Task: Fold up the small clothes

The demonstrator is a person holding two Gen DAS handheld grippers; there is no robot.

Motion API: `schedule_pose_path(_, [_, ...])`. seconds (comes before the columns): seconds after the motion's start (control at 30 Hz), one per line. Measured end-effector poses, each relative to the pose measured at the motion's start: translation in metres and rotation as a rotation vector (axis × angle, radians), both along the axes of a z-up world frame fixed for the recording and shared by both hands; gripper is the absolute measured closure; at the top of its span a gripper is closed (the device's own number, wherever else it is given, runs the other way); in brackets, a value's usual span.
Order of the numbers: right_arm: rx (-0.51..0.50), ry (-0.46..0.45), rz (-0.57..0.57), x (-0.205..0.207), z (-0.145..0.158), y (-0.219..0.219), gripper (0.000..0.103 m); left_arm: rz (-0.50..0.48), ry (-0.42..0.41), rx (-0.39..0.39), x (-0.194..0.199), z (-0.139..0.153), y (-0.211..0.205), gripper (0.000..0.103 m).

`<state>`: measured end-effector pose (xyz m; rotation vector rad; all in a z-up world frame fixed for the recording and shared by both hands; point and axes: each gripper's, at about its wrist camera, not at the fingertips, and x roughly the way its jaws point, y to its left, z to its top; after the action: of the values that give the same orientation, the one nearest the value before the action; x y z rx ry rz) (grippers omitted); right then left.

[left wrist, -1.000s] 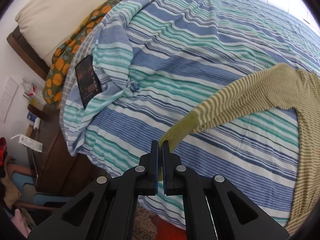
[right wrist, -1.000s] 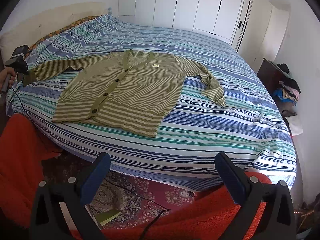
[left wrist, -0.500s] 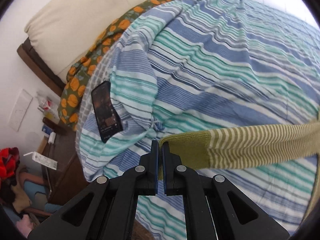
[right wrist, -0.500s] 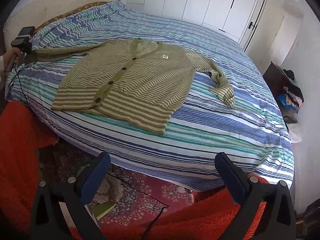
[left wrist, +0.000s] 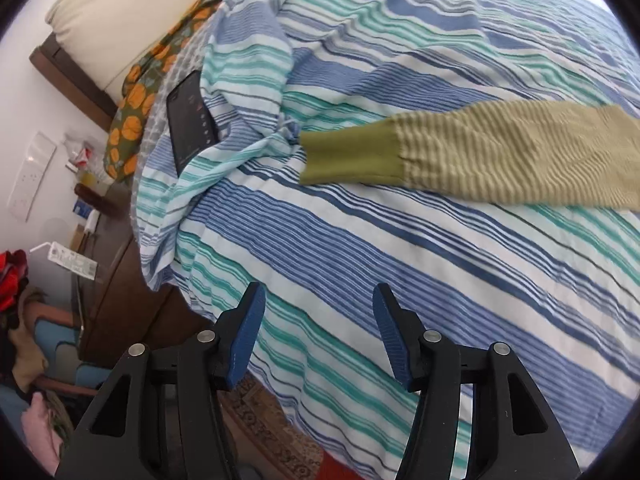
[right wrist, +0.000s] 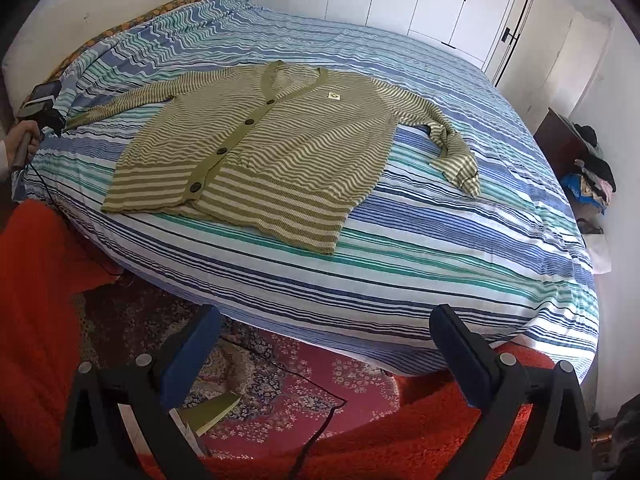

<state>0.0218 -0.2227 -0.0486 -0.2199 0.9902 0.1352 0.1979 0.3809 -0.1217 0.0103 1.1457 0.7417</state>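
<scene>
An olive and cream striped cardigan (right wrist: 256, 156) lies flat, buttoned, on the striped bed. Its left sleeve (left wrist: 480, 160) is stretched out straight, the plain olive cuff (left wrist: 348, 158) resting on the cover. My left gripper (left wrist: 318, 340) is open and empty, pulled back from the cuff near the bed's edge; it also shows at the far left of the right wrist view (right wrist: 40, 114). The right sleeve (right wrist: 456, 152) is bent and crumpled at the cardigan's right side. My right gripper (right wrist: 324, 356) is open and empty, held off the bed's near edge above the rug.
A black phone (left wrist: 188, 120) lies on the bedding near the pillows. A brown nightstand (left wrist: 108, 256) with small items stands left of the bed. A red patterned rug (right wrist: 304, 396) with a cable and a green book (right wrist: 214, 414) covers the floor. A clothes pile (right wrist: 592, 184) sits right.
My left gripper pulled the sleeve cuff out to the left, then opened and let it go; the cuff now lies on the bed. The right gripper stayed open, nearly still.
</scene>
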Motion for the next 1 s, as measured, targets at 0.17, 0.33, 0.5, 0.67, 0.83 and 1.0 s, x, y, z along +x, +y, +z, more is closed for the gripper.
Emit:
schedule_pose_path(0.17, [0.082, 0.014, -0.02, 0.011, -0.007, -0.012, 0.0, -0.291, -0.09, -0.069, -0.036, 0.022, -0.135, 0.024])
schedule_pose_path(0.33, [0.285, 0.011, -0.111, 0.039, -0.013, -0.049, 0.0, -0.496, -0.086, -0.196, -0.051, 0.006, -0.251, 0.016])
schedule_pose_path(0.5, [0.578, 0.115, -0.194, 0.087, -0.066, -0.085, 0.004, -0.429, -0.045, -0.316, -0.061, -0.03, -0.277, 0.016])
schedule_pose_path(0.67, [0.813, 0.17, -0.16, 0.12, -0.108, -0.087, 0.026, -0.413, -0.061, -0.438, -0.055, -0.043, -0.268, 0.008])
schedule_pose_path(0.83, [0.737, 0.234, -0.017, 0.142, -0.113, -0.049, 0.095, -0.439, -0.095, -0.525, -0.05, -0.05, -0.27, 0.033])
schedule_pose_path(1.0, [0.7, 0.205, -0.029, 0.13, -0.089, -0.048, 0.097, -0.502, -0.121, -0.557, -0.068, -0.03, -0.271, 0.099])
